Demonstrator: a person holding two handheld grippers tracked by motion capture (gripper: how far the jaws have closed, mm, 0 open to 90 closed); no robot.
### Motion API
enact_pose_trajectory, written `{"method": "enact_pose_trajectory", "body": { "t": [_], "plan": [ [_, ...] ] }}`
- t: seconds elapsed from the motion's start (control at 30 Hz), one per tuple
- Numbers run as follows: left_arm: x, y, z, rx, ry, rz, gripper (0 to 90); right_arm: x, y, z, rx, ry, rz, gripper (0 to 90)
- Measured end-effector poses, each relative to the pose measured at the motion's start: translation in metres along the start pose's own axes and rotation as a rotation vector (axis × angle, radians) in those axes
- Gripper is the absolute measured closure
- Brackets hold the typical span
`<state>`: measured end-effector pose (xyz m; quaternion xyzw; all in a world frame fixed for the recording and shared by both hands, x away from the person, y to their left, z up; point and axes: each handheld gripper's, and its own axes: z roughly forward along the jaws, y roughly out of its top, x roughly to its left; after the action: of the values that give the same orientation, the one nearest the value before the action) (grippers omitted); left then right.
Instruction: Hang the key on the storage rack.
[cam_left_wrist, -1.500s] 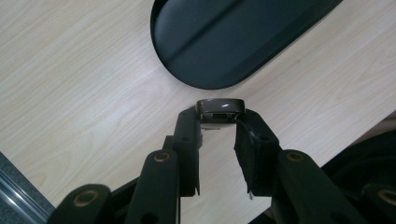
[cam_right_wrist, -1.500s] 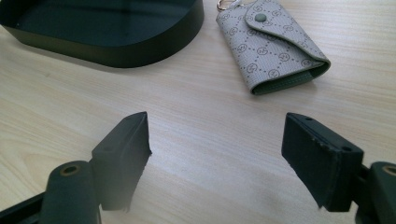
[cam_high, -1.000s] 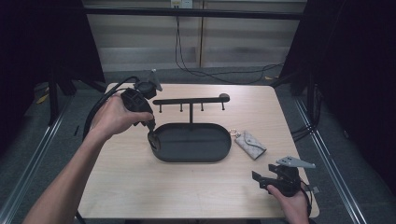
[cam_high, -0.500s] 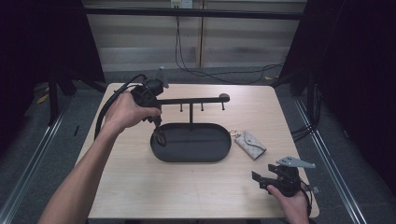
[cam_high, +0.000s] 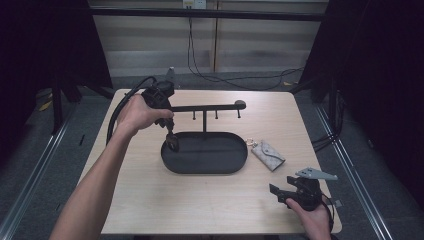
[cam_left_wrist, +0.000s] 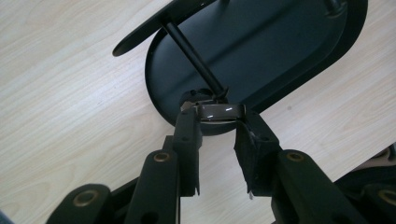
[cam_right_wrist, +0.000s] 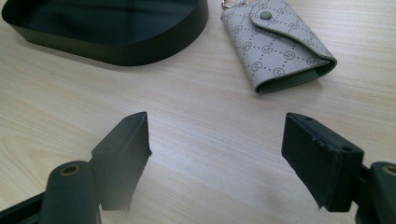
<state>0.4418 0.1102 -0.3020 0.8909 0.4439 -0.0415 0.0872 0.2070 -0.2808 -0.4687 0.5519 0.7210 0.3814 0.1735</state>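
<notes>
Left gripper (cam_high: 172, 141) closed down on the near left rim of a black oval tray (cam_high: 235, 162), jaws clamping the glossy edge (cam_left_wrist: 218, 112) between the pads, as seen in the left gripper view. Just beyond the gripping point, a thin black post (cam_left_wrist: 192, 55) rising from the tray floor to a horizontal bar (cam_high: 210, 107) with small pegs hanging under it. Tray resting on the pale wooden desk (cam_high: 150, 200).

Right gripper (cam_high: 289, 192) spread wide, holding nothing, low over the desk. Ahead and slightly to the right of its jaws, well apart from them, a grey key pouch (cam_right_wrist: 275, 42) lying flat, snap flap shut, covered in a repeating monogram pattern of interlocked letters, too small to read surely. Pouch just beside the tray's end, not touching.
</notes>
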Motion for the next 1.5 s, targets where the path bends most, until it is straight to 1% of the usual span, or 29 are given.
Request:
{"method": "enact_pose_trajectory", "body": {
  "t": [0.07, 0.13, 0.17, 0.2, 0.23, 0.27, 0.3, 0.37, 0.4, 0.5, 0.6, 0.63, 0.67, 0.77, 0.8, 0.87, 0.9, 0.97, 1.0, 1.1, 1.17, 1.2, 1.27, 1.3, 1.33, 1.4, 1.43, 1.5],
  "plan": [
    [0.000, 0.001, 0.001, -0.005, -0.010, 0.002, 70.6, 0.000, 0.000, 0.000, 0.000, 0.000, -0.002, 23.7],
    [-0.002, 0.003, 0.003, 0.000, -0.006, -0.001, 70.6, 0.000, 0.000, 0.001, 0.002, 0.001, -0.001, 23.6],
    [-0.002, 0.004, 0.003, -0.002, -0.005, -0.016, 70.6, 0.000, 0.000, 0.001, 0.002, 0.000, -0.001, 23.7],
    [-0.001, 0.005, 0.003, 0.002, -0.001, -0.008, 70.6, 0.000, 0.000, 0.001, 0.002, 0.000, -0.003, 23.7],
    [-0.001, 0.005, 0.004, -0.001, -0.003, -0.024, 70.6, 0.001, 0.000, 0.000, 0.002, 0.000, -0.002, 23.6],
    [0.000, 0.006, 0.004, 0.005, -0.002, -0.012, 70.6, 0.001, 0.000, 0.000, 0.001, 0.001, -0.003, 23.6],
    [0.001, 0.007, 0.005, -0.001, 0.004, -0.017, 70.6, 0.001, 0.000, 0.000, 0.002, 0.001, -0.003, 23.6],
    [0.003, 0.008, 0.007, 0.006, 0.007, -0.022, 70.6, 0.001, 0.000, 0.000, 0.002, 0.002, -0.004, 23.6],
    [0.004, 0.008, 0.007, 0.002, 0.001, -0.028, 70.6, 0.001, 0.000, 0.000, 0.002, 0.002, -0.006, 23.6],
    [0.004, 0.010, 0.007, 0.005, -0.001, -0.028, 70.6, 0.001, 0.000, 0.000, 0.003, 0.003, -0.009, 23.6],
    [0.000, 0.013, 0.008, 0.006, 0.014, -0.039, 70.5, 0.001, 0.000, 0.000, 0.001, 0.008, -0.010, 23.4],
    [0.000, 0.014, 0.008, 0.008, 0.023, -0.033, 70.6, 0.001, 0.000, 0.000, 0.000, 0.007, -0.014, 23.4],
    [-0.001, 0.015, 0.008, 0.004, 0.028, -0.044, 70.5, 0.001, 0.000, 0.000, 0.000, 0.006, -0.013, 23.4],
    [0.000, 0.017, 0.009, 0.005, 0.040, -0.052, 70.5, 0.001, 0.000, 0.000, 0.000, 0.006, -0.014, 23.4],
    [0.000, 0.017, 0.009, 0.004, 0.045, -0.062, 70.5, 0.001, 0.000, 0.000, 0.000, 0.006, -0.014, 23.4],
    [0.001, 0.019, 0.009, 0.004, 0.051, -0.062, 70.5, 0.001, 0.000, 0.000, 0.000, 0.007, -0.011, 23.4],
    [0.000, 0.019, 0.010, -0.001, 0.055, -0.077, 70.5, 0.001, 0.000, 0.000, 0.001, 0.008, -0.010, 23.4],
    [0.000, 0.020, 0.010, -0.001, 0.055, -0.076, 70.5, 0.001, 0.000, 0.000, 0.003, 0.008, -0.011, 23.4],
    [-0.003, 0.021, 0.011, -0.002, 0.071, -0.075, 70.4, 0.001, 0.000, 0.000, 0.003, 0.008, -0.012, 23.4],
    [-0.003, 0.021, 0.011, -0.006, 0.077, -0.076, 70.1, 0.001, 0.000, 0.000, 0.001, 0.003, -0.021, 23.4],
    [-0.002, 0.021, 0.012, 0.002, 0.067, -0.073, 67.5, 0.002, 0.000, 0.000, 0.001, 0.004, -0.020, 23.4],
    [-0.002, 0.021, 0.013, 0.001, 0.065, -0.079, 64.3, 0.002, 0.000, 0.000, 0.001, 0.004, -0.019, 23.4],
    [-0.001, 0.020, 0.015, 0.008, 0.059, -0.075, 57.3, 0.002, 0.000, 0.000, 0.001, 0.004, -0.019, 23.4],
    [-0.001, 0.020, 0.015, 0.008, 0.059, -0.075, 55.4, 0.002, 0.000, 0.000, 0.001, 0.004, -0.019, 23.4],
    [-0.002, 0.019, 0.019, 0.012, 0.046, -0.085, 53.7, 0.002, 0.000, 0.000, 0.001, 0.003, -0.019, 23.4],
    [-0.001, 0.019, 0.019, 0.012, 0.045, -0.078, 52.0, 0.002, 0.000, 0.000, 0.001, 0.003, -0.021, 23.4],
    [-0.002, 0.019, 0.020, 0.011, 0.042, -0.076, 49.3, 0.002, 0.000, 0.000, 0.001, 0.002, -0.022, 23.4],
    [-0.002, 0.018, 0.020, 0.012, 0.050, -0.068, 44.6, 0.002, 0.000, 0.000, 0.001, 0.001, -0.020, 23.4]
  ]
}}
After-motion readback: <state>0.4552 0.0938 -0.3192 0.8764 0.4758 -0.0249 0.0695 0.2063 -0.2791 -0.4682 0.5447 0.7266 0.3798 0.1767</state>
